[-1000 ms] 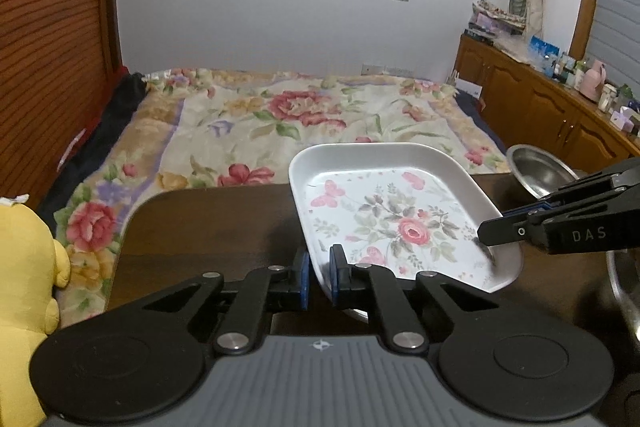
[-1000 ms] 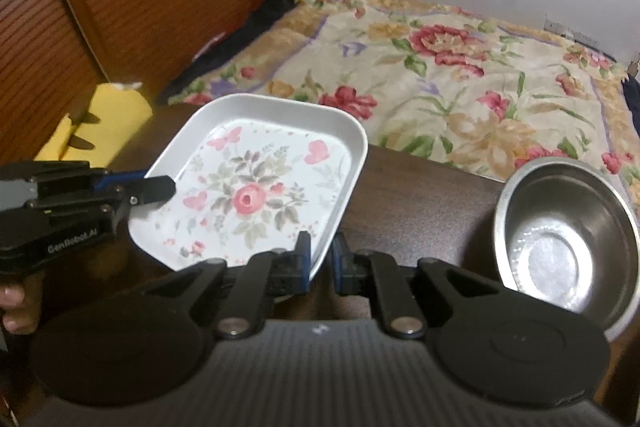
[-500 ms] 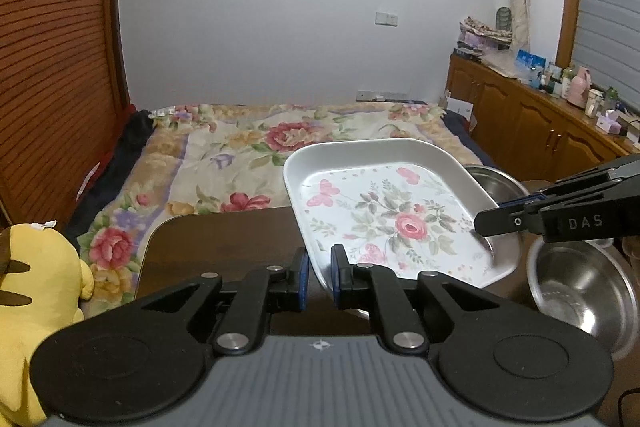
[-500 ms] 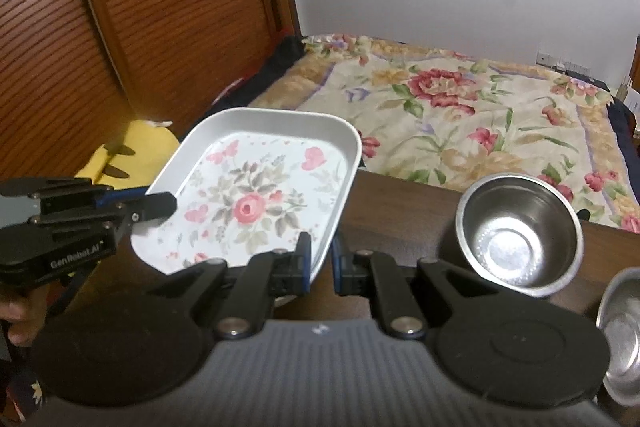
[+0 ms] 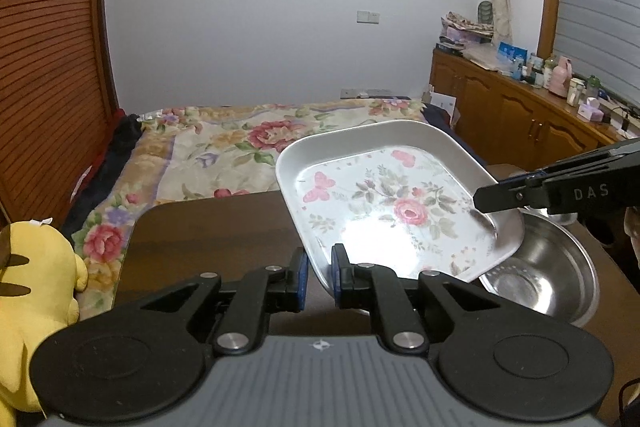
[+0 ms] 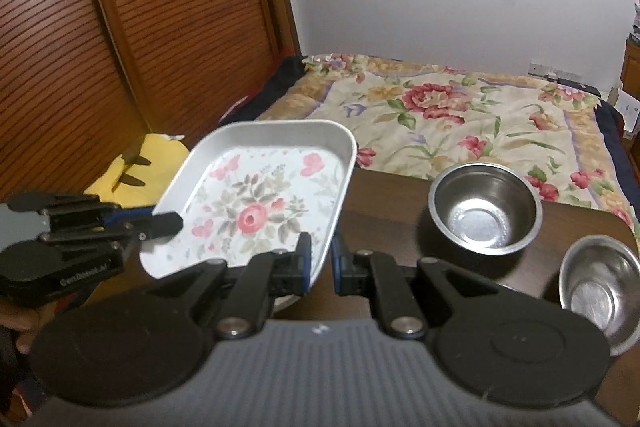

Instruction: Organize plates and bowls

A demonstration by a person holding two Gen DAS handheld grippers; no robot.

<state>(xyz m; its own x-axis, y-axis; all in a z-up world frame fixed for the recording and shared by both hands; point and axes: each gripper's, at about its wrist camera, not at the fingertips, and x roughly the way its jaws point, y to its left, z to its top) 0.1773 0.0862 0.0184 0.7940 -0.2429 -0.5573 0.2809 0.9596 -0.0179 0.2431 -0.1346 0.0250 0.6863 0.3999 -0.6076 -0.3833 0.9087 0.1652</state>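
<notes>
The left gripper [image 5: 319, 269] is clamped on the near rim of the floral tray [image 5: 394, 211], with the thin metal edge pinched between its blue pads. The right gripper [image 6: 320, 261] is likewise clenched on the tray, at the opposite edge; in the left wrist view its fingertips meet the rim at the tray's right side. Both grips are narrow edge grips, so the tray is carried only by pad friction at two points.

The tray is clear of the table [image 6: 384, 203], held in the air above the table's left half and tilted, the far rim higher than the near one. It appears empty.

Two steel bowls stand on the table to the right. The larger bowl [image 6: 484, 213] sits near the table's far edge; in the left wrist view one bowl lies partly under the tray's right corner. The smaller bowl [image 6: 598, 279] stands toward the near right corner, just beside the larger one but apart from it. A yellow plush toy [image 5: 28, 291] lies off the table's left edge.

Judgement on the step in hand, the two-handed carry of the tray:
- Move both hands at the same rate and hold their spacing constant; any divergence pulls the rim out of one pair of pads
- Level the tray before lowering it
- Keep the right corner above the bowl rim during travel to avoid a strike
- Release neither grip until the base rests flat
</notes>
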